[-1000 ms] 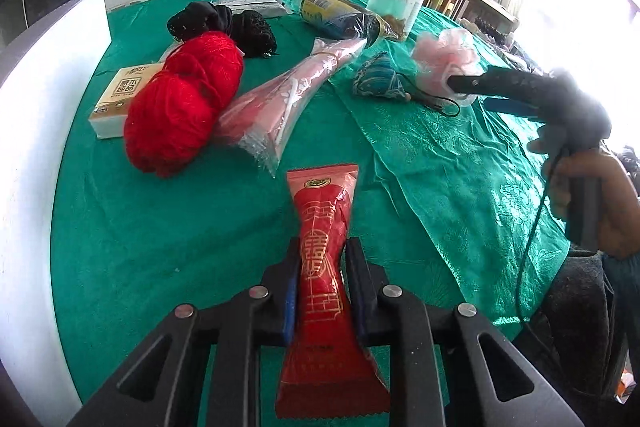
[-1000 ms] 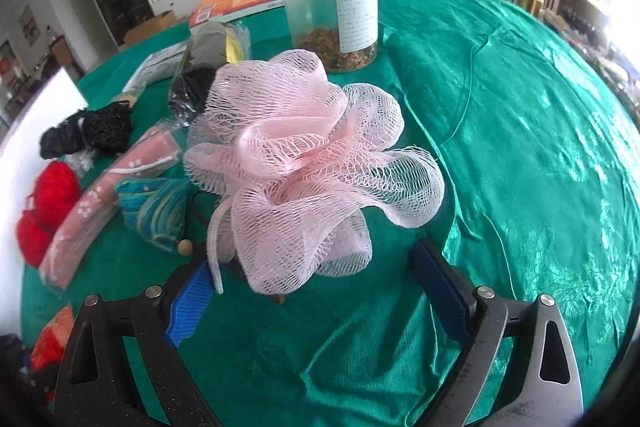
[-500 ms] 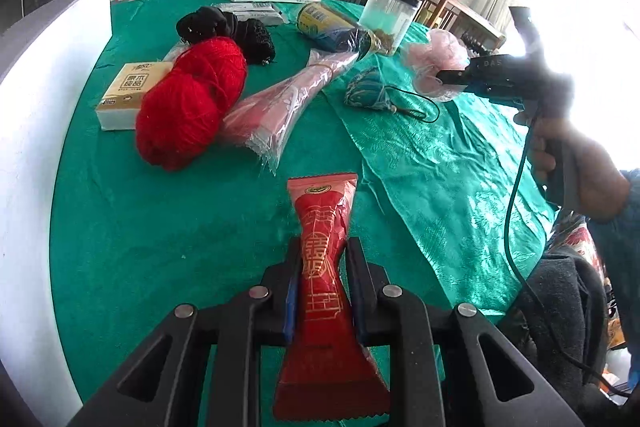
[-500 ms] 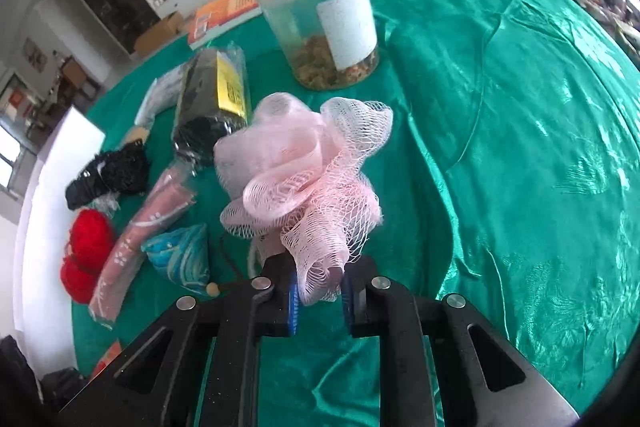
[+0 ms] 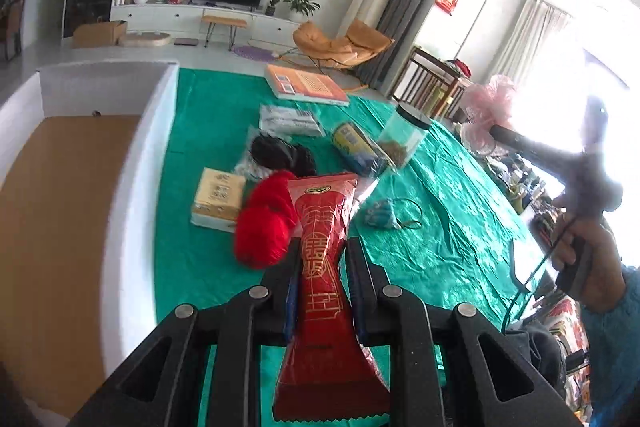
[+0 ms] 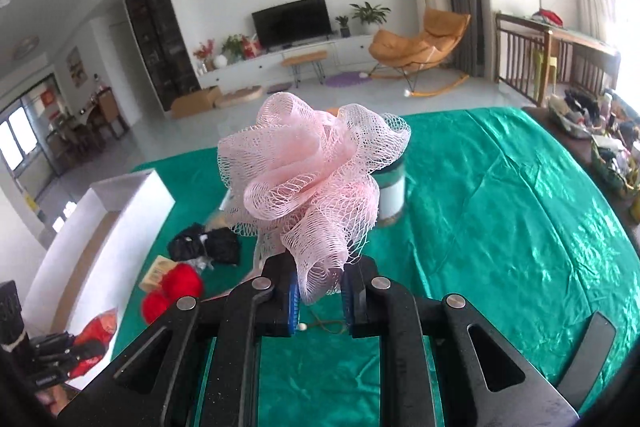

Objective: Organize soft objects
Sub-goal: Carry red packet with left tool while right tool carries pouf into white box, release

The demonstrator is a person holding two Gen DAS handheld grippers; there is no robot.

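Gripping a red foil packet [image 5: 324, 267] at its narrow waist, the left gripper [image 5: 320, 267] held it raised above the green tablecloth [image 5: 440, 227], beside the white box [image 5: 132, 167] at left. The right gripper [image 6: 320, 287] pinched one pink mesh bath pouf [image 6: 312, 179], lifted clear of the cloth. Below lay one red yarn skein [image 5: 266, 223], one black mesh bundle [image 5: 280, 153], one tissue pack [image 5: 218, 199], one blue pouch [image 5: 380, 217], one clear jar [image 5: 404, 139] and one orange book [image 5: 306, 87].
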